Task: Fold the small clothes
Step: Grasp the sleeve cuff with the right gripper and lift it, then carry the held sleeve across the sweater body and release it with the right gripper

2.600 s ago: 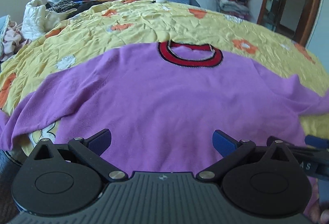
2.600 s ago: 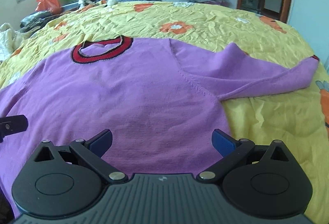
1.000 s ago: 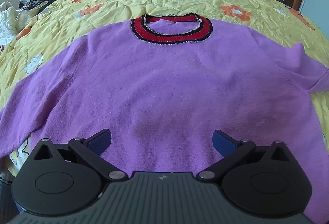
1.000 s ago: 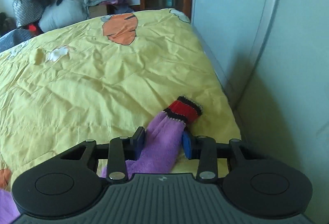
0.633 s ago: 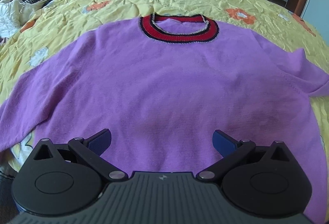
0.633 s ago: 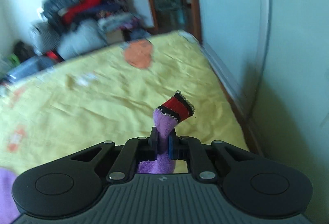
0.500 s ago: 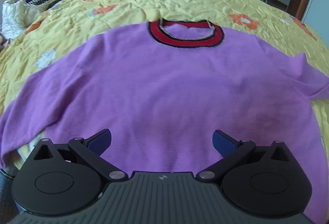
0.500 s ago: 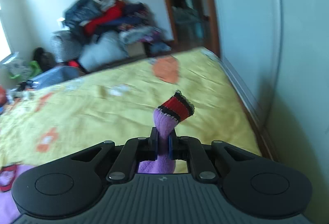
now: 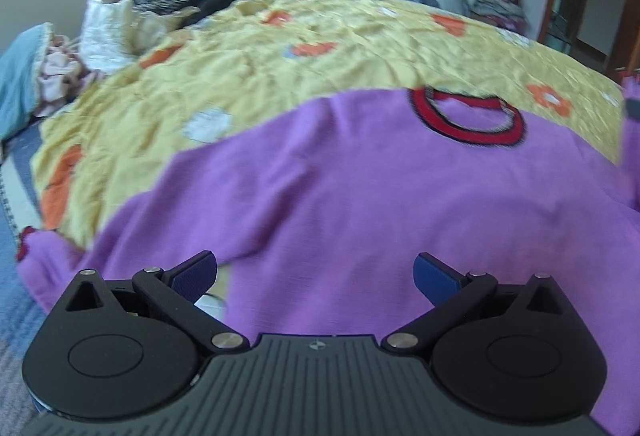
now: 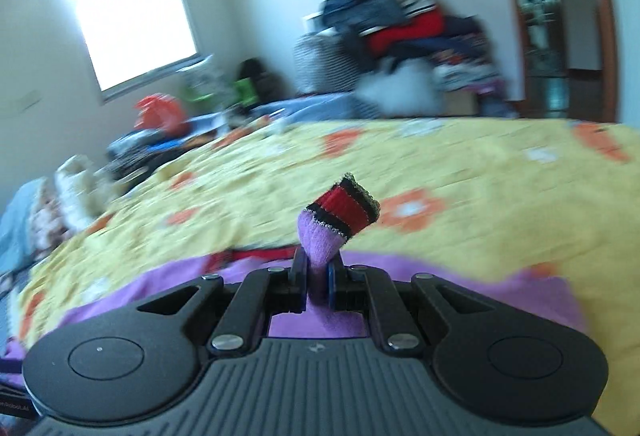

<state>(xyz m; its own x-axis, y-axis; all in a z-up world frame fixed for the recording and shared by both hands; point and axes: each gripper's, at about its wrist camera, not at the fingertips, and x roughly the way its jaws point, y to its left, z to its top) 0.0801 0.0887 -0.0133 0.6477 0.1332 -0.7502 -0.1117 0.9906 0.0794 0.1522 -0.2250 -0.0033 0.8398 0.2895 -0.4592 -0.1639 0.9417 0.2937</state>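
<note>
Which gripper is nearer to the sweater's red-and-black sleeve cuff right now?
Right. The right gripper is shut on the purple sleeve just below the cuff. The left gripper is open over the sweater body, away from that cuff.

Only one scrap of lettering shows: at about eight o'clock in the right wrist view, a small black part [image 10: 14,405] at the frame edge carries pale print, cut off, seemingly ending "Robot", with blurred characters after it.
</note>
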